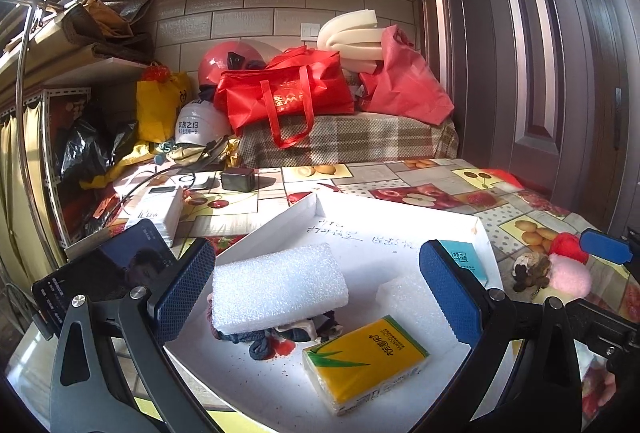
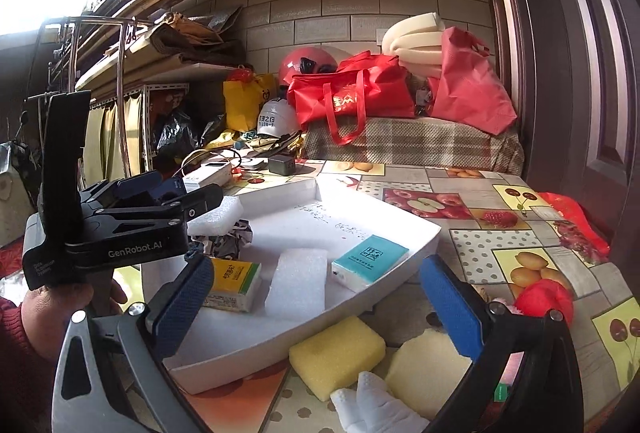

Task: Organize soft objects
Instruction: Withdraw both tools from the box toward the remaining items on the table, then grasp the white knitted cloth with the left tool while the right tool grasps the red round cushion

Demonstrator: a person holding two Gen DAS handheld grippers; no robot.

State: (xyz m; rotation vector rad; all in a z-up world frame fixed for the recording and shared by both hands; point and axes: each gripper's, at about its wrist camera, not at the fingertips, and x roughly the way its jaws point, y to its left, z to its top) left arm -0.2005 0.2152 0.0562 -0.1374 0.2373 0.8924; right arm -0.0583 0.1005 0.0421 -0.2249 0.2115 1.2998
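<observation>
- Left wrist view: the left gripper [image 1: 316, 285] stood with its blue pads wide apart over the white tray [image 1: 400, 221], clamping nothing.
- A white foam block [image 1: 279, 287] lay in the tray between the pads, resting on a bundle of dark patterned cloth [image 1: 280, 339].
- Just in front lay a yellow tissue pack [image 1: 366, 363] with green leaf art and Chinese characters; the small print was unreadable.
- A second, smaller foam piece [image 1: 404, 295] lay near the right pad, and a teal tissue pack [image 1: 464, 259] sat against the tray's far right wall.
- Handwriting in ink on the tray floor could not be read.
- Outside the tray on the fruit-print tablecloth [image 1: 432, 185]: a red and pink plush toy [image 1: 566, 265], and a white helmet [image 1: 198, 127] with Chinese lettering.
- A phone [image 1: 112, 269] lay at the left, screen lit.

- Right wrist view: the right gripper [image 2: 316, 297] was likewise spread open, empty, at the tray's near edge.
- The left gripper body read "GenRobot.AI".
- Below the tray lay a yellow sponge [image 2: 338, 355], a paler sponge [image 2: 428, 373] and a white knobbed item [image 2: 372, 403], all outside the tray on the cloth.
- A red bag [image 2: 352, 99] with gold lettering, partly hidden, sat at the back.
</observation>
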